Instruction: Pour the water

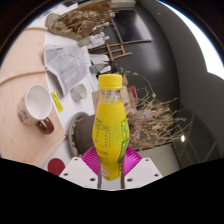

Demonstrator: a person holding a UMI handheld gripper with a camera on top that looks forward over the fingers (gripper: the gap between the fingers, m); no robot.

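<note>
A yellow plastic bottle [110,120] with a yellow cap and a yellow-green label stands upright between my fingers. My gripper [110,163] is shut on the bottle's lower part, and both magenta pads [90,160] press against its sides. A white mug [37,105] with a dark red base and handle stands on the light table to the left of the bottle, its mouth open upward. The bottle hides what lies directly beyond it.
Papers and a booklet [68,62] lie on the table [20,65] beyond the mug. A heap of dry twigs [155,120] sits right of the bottle, another brown heap [85,20] farther back. A dark round object [78,128] and a small red cap [57,165] lie near the fingers.
</note>
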